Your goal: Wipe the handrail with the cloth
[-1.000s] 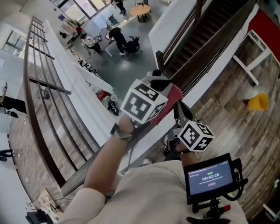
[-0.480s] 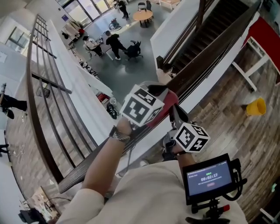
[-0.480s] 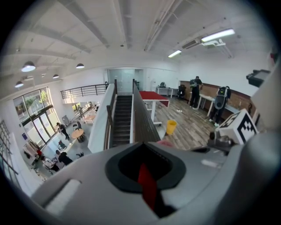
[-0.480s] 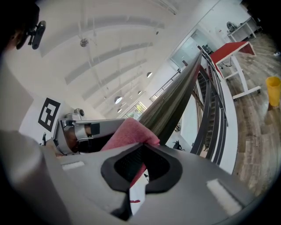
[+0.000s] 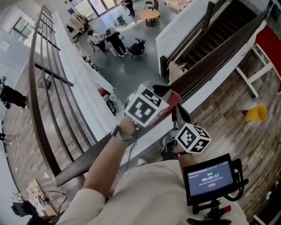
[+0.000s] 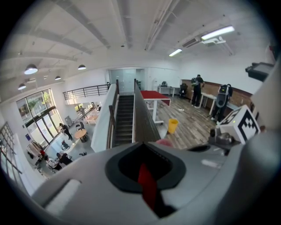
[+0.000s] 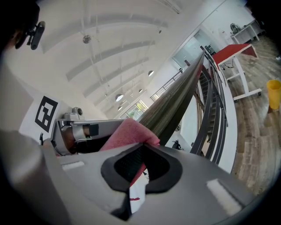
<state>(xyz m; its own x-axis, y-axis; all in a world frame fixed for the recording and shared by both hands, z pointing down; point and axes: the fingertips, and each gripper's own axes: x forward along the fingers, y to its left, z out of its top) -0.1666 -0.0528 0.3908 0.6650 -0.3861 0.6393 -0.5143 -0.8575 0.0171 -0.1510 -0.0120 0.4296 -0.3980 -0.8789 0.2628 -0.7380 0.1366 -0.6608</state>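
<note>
A dark wooden handrail (image 5: 219,52) runs from the lower left to the upper right of the head view. A red cloth (image 5: 174,97) lies draped over it. My left gripper (image 5: 168,96) is shut on the cloth from above the rail, and a red strip of the cloth (image 6: 147,184) shows between its jaws. My right gripper (image 5: 178,115) comes up from below the rail and is shut on the same cloth (image 7: 128,134), beside its white tag (image 7: 135,195). The rail (image 7: 175,103) stretches away ahead of it.
Beyond the rail is an open drop to a lower floor with people (image 5: 112,39) and a round table (image 5: 150,13). A staircase (image 5: 210,30) descends beside the rail. A yellow bucket (image 5: 256,113) and a red-topped table (image 5: 268,41) stand on the wood floor at right.
The head view has shifted a little, so the bucket and the rail sit lower in the picture. Both grippers stay shut on the cloth at about the same place on the rail.
</note>
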